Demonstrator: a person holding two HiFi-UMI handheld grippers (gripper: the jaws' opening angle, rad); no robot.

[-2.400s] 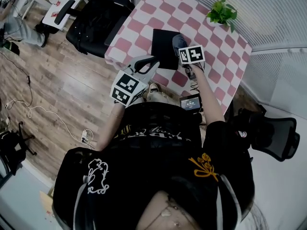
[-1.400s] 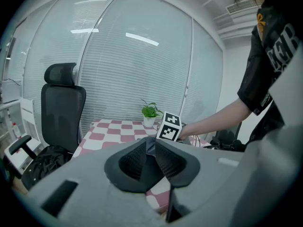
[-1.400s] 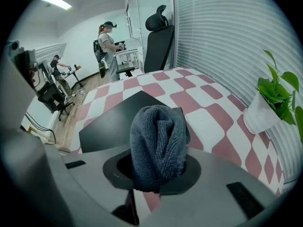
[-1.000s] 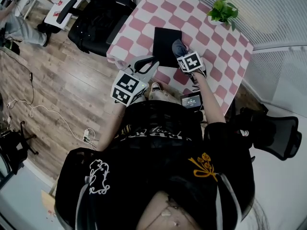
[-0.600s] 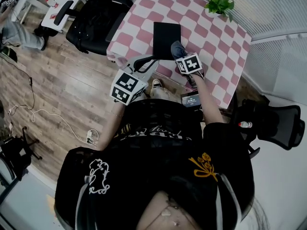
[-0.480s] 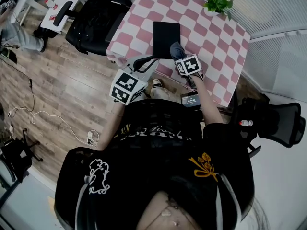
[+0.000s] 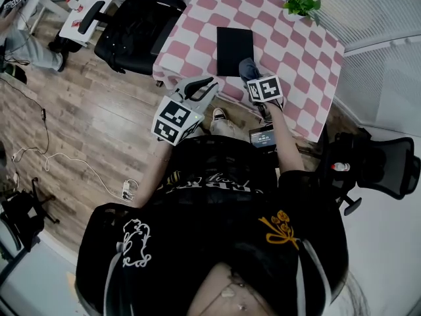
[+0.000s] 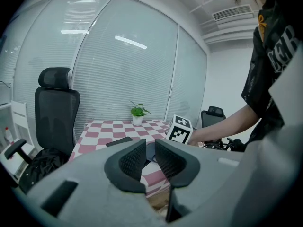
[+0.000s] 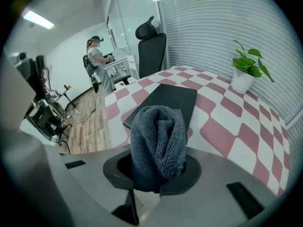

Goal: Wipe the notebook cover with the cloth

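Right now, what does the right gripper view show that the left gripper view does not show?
Only the right gripper view: the grey cloth it holds, and a person standing in the background. Only the left gripper view: its own fingers, apart and empty, a marker cube and a forearm. Both: the checkered table, the black notebook on it, the potted plant.

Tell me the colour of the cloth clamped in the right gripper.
The cloth is dark grey-blue, seen best in the right gripper view.

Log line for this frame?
left gripper: open, empty | right gripper: shut on cloth | notebook: flat on table | cloth-notebook contact: unclear
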